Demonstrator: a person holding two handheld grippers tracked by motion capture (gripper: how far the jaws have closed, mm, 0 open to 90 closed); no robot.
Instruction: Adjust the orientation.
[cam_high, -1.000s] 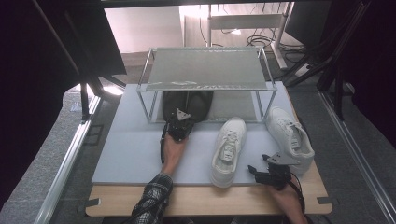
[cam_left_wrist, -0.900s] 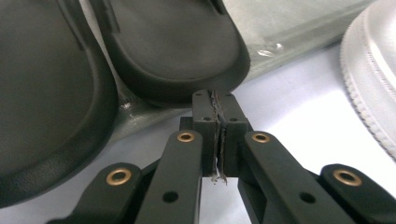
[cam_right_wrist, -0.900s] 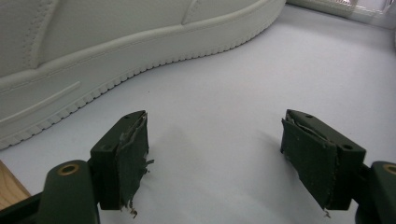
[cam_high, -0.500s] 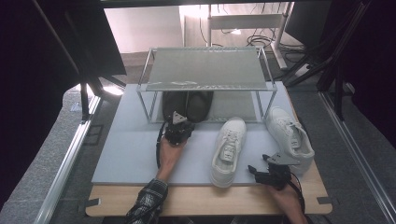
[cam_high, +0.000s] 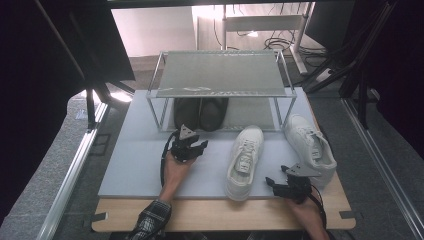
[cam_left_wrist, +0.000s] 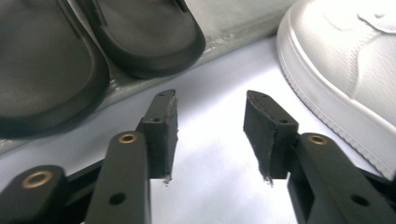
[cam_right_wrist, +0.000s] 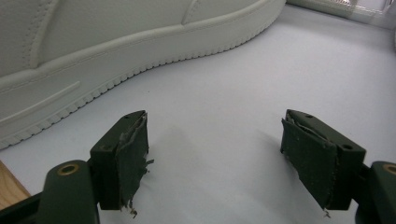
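Observation:
Two black slippers lie side by side on the lower shelf of a metal rack. My left gripper sits on the grey mat just in front of them. Its jaws have just been opening and stand apart with nothing between them, the slippers' toes lying beyond. A white sneaker lies to its right, seen close. A second white sneaker lies further right. My right gripper rests open between the two, empty, beside a white sole.
The grey mat covers a wooden table whose front edge shows below it. Black frame struts stand at the left, and cables and a desk leg lie behind the rack.
The left gripper has drawn back from the black slippers toward the person, and its jaws have opened from shut. The right gripper has not moved.

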